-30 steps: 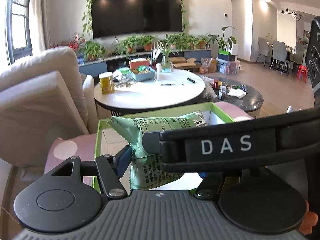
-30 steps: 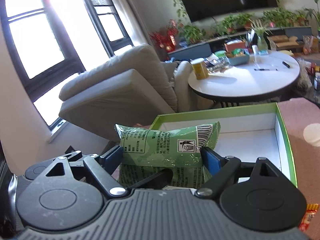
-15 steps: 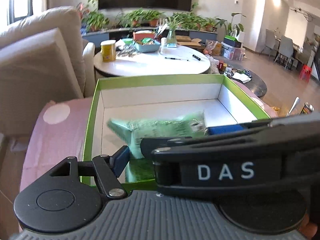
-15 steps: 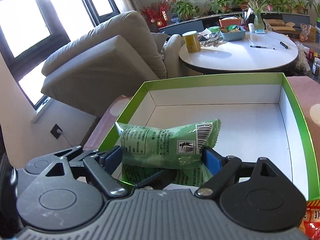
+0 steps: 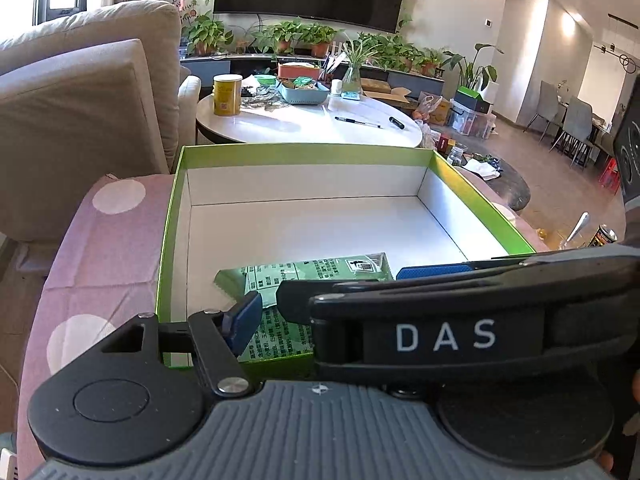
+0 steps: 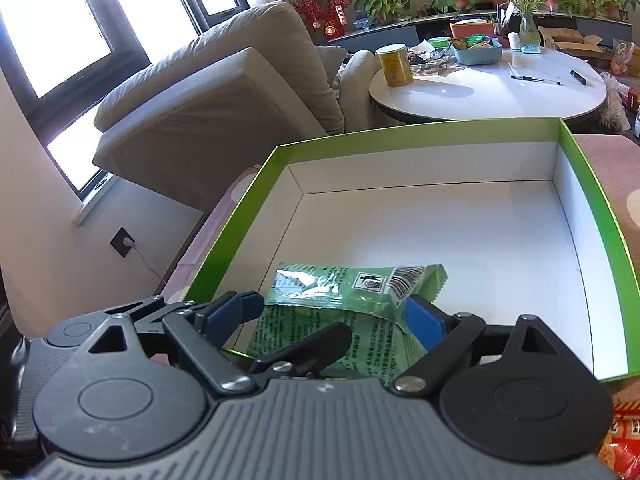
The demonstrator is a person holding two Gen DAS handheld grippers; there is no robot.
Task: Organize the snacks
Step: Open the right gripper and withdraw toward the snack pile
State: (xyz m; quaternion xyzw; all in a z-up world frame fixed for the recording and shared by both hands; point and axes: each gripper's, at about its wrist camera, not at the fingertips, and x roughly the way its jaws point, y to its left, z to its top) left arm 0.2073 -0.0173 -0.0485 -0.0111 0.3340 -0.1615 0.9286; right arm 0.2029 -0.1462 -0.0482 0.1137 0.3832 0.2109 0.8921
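Observation:
A green snack packet [image 5: 312, 274] [image 6: 360, 284] sits low inside the green-rimmed white box [image 5: 304, 149] [image 6: 420, 132], near its front wall. My left gripper [image 5: 320, 316] is closing on its printed lower part. The left blue pad [image 5: 244, 320] presses the packet's edge, and the other pad is hidden behind the right gripper's arm. One black left finger [image 6: 308, 340] shows under the right gripper. My right gripper [image 6: 332, 312] stands wide around the barcode end. Its right pad [image 6: 424, 320] [image 5: 436, 271] touches that end, while the left pad is just clear of it.
The box rests on a pink cloth with white dots [image 5: 100, 240]. A red snack bag [image 6: 624, 448] lies at my right gripper's lower right. Behind stand a beige armchair [image 6: 224, 92] and a round white table [image 5: 304, 120] with a yellow tin [image 5: 227, 94].
Both grippers dropped from above the box rim down into the box. The packet sank with the left gripper, and its left end came away from the right gripper's left pad.

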